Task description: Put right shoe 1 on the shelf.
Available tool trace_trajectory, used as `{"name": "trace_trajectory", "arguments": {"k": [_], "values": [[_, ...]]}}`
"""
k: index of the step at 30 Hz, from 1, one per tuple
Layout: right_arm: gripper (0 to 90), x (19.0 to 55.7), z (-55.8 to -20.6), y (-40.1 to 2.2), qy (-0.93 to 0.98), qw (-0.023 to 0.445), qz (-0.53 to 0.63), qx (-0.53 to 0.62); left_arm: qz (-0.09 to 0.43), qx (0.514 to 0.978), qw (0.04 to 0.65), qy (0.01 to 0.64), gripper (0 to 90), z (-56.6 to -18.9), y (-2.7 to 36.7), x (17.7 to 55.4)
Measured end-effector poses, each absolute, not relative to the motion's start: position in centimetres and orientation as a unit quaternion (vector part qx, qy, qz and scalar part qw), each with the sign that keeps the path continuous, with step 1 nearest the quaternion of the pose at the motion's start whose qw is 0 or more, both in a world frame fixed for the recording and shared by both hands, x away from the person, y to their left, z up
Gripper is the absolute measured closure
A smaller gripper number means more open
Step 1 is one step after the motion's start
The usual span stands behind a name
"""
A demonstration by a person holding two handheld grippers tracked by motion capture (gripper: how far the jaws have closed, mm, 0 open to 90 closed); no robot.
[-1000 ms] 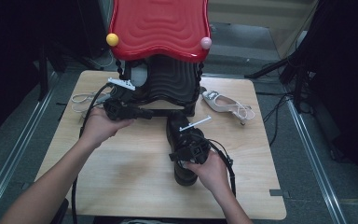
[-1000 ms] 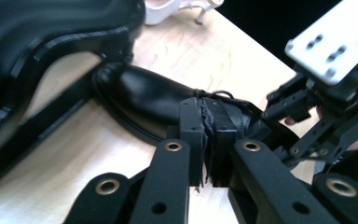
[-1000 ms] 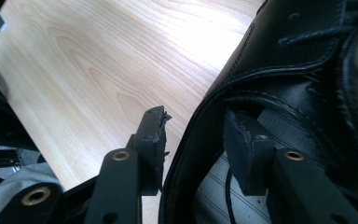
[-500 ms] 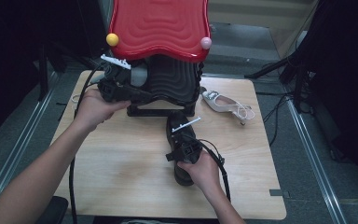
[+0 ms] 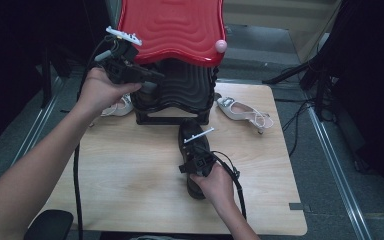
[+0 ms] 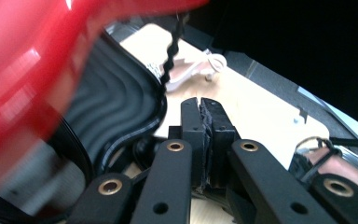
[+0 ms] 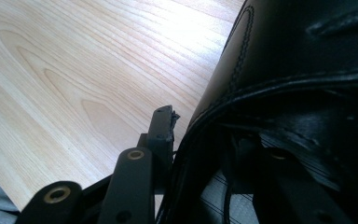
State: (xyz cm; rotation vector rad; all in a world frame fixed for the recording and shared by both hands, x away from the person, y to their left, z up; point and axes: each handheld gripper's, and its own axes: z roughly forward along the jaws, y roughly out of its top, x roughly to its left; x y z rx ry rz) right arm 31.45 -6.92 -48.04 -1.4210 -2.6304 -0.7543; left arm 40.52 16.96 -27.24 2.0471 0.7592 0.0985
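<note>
High view: black shoe [image 5: 194, 150] lay on wooden table [image 5: 130, 170], under right gripper [image 5: 196, 159]. Its jaws had just been closing, one outside shoe's collar, one inside. Left gripper [image 5: 147, 82], jaws shut and empty, hung raised beside black-and-red rack [image 5: 180, 60]. White sandal [image 5: 242, 112] well right.

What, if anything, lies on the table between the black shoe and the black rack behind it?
Nothing visible: a short strip of bare table separates the black shoe from the rack's base. The right claw is already around the shoe's side.
</note>
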Motion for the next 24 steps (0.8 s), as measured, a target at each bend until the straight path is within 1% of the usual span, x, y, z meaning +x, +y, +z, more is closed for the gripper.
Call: {"name": "trace_trajectory", "arguments": {"k": [5,7,10,12,13,14,17,24], "values": [[70.2,31.5,-48.1,-7.1,-0.849,0.034,-0.248,-0.464,0.054,0.831,0.456,0.315,89.0,-25.8,16.6,41.7],[71.2,31.6,-48.1,-7.2,-0.847,0.036,-0.250,-0.467,0.048,0.828,0.459,0.321,88.7,-25.2,16.3,42.1],[71.9,31.6,-48.1,-7.3,-0.846,0.038,-0.251,-0.469,0.062,0.826,0.460,0.320,88.8,-24.3,16.2,42.8],[72.0,31.7,-48.1,-7.4,-0.843,0.048,-0.254,-0.472,0.062,0.819,0.464,0.333,88.9,-23.7,16.3,43.5],[72.8,31.9,-48.1,-7.7,-0.842,0.055,-0.256,-0.471,0.066,0.819,0.460,0.336,88.9,-23.6,16.2,43.7],[76.6,31.9,-48.1,-7.7,-0.843,0.057,-0.254,-0.472,0.070,0.818,0.460,0.339,89.0,-23.3,16.2,44.0],[78.9,32.3,-48.3,-8.2,-0.843,0.071,-0.259,-0.465,0.083,0.818,0.454,0.344,89.0,-22.8,16.3,44.6],[84.3,32.4,-48.0,-8.5,-0.842,0.071,-0.255,-0.469,0.100,0.816,0.439,0.362,89.5,-22.6,16.1,46.1]]}}
